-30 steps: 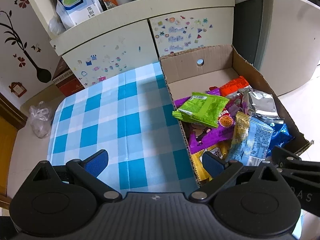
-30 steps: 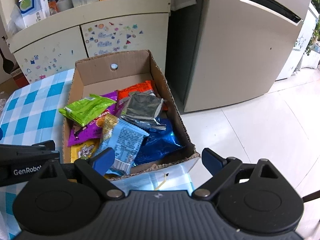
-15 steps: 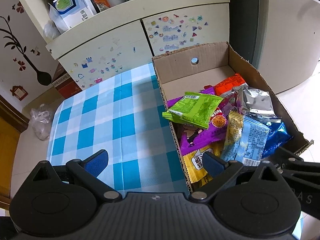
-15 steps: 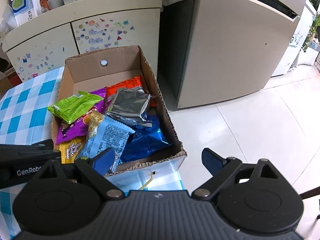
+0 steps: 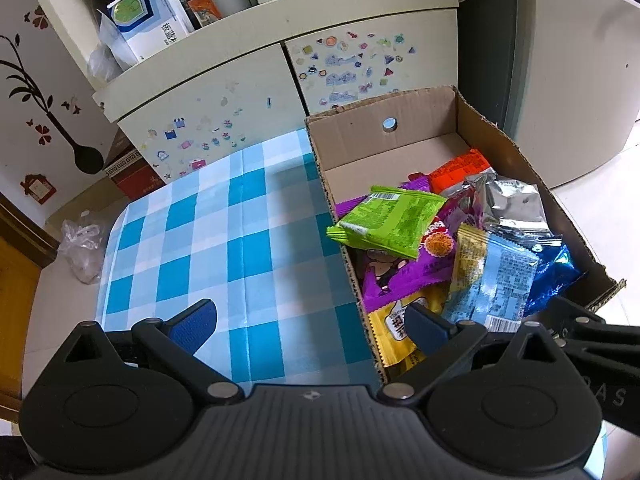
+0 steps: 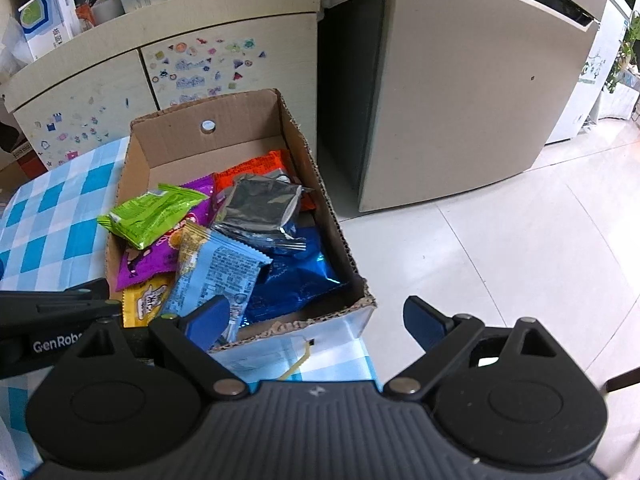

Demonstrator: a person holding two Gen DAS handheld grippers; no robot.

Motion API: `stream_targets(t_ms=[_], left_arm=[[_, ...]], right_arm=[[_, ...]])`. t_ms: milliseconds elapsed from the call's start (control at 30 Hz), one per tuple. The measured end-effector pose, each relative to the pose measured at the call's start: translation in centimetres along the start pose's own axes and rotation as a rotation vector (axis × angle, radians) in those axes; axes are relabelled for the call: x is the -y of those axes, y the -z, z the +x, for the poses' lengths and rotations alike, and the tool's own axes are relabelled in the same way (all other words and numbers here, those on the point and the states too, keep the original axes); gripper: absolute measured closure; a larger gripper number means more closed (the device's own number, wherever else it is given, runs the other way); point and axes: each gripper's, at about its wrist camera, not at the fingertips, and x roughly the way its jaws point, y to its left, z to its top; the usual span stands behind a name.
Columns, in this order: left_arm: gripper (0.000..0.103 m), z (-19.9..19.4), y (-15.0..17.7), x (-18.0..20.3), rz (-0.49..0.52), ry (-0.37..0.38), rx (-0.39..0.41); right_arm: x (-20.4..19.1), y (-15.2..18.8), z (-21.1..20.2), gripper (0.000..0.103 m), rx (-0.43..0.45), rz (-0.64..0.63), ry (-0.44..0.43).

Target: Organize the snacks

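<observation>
Snack packets (image 5: pixel 404 236) in cardboard box (image 5: pixel 352 136)

A: Bench (image 5: pixel 248 248) contents?
B: One cardboard box (image 5: pixel 404 144), holding a green packet (image 5: pixel 384 220) on top, plus purple, orange, silver and blue packets.
A: Left gripper (image 5: pixel 310 326)?
B: Fingers spread, empty, above the checked cloth.

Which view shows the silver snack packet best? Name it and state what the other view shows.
The right wrist view: the silver snack packet lies near the picture's middle, its whole top face visible, resting on the other packets in the cardboard box. The left wrist view shows it near the right edge, glaring with reflections and stretched by the fisheye.
</observation>
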Motion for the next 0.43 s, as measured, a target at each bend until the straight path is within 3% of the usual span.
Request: stream_targets(t_ms=[433], left_arm=[[0.000,0.5,2.1,-6.7,-0.050,0.020,-0.009]], right_arm=[[-6.1,0.7,-1.3,0.009,0.041,-0.121,-0.095]])
